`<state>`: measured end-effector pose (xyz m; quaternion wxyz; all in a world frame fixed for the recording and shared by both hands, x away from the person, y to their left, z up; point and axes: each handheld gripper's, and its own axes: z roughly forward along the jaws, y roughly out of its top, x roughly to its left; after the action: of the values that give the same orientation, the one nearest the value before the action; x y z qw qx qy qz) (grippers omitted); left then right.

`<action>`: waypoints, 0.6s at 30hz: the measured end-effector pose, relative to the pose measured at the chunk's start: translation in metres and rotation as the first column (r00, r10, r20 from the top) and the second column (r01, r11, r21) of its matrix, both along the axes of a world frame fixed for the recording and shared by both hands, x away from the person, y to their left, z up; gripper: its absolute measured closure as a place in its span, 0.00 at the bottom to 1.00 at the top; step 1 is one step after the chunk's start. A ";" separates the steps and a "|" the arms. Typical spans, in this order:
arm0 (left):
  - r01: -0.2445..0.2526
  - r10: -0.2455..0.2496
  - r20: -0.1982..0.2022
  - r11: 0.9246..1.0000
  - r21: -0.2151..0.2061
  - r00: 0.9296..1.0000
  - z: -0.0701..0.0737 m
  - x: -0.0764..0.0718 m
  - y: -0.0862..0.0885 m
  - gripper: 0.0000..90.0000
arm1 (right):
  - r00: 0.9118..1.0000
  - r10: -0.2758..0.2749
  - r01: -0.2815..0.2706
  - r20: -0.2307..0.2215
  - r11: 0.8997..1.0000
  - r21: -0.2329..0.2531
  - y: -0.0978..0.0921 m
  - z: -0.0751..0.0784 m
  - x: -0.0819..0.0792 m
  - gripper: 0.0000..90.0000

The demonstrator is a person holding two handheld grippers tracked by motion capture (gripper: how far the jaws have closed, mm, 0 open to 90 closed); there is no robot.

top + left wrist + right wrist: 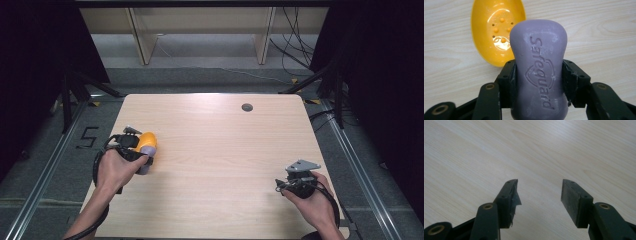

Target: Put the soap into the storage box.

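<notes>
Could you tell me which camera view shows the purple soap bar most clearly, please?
The left gripper view: the soap bar is close up, embossed lettering readable, clamped between the left gripper jaws above the yellow dish. The high view shows a small purple end beside the person's left hand.

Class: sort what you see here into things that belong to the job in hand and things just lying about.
In the job: soap, gripped by the left gripper; yellow soap dish.
Lying about: round grommet in the table; cables on the floor; right gripper, open and idle.
</notes>
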<state>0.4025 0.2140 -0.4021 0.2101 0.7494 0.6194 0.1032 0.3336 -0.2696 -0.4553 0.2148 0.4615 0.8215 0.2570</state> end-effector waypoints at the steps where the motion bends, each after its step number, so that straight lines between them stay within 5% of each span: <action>1: -0.008 0.008 -0.004 1.000 -0.005 1.000 0.000 0.001 0.001 0.54 | 1.000 0.000 0.000 0.000 1.000 0.000 0.000 0.000 0.000 0.53; 18: -0.018 0.018 -0.002 1.000 0.018 1.000 -0.001 0.016 0.011 0.54 | 1.000 -0.001 0.001 0.001 1.000 0.001 0.000 0.000 0.000 0.53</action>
<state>0.4188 0.2249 -0.4030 0.2020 0.7455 0.6255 0.1100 0.3335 -0.2696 -0.4552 0.2153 0.4620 0.8209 0.2575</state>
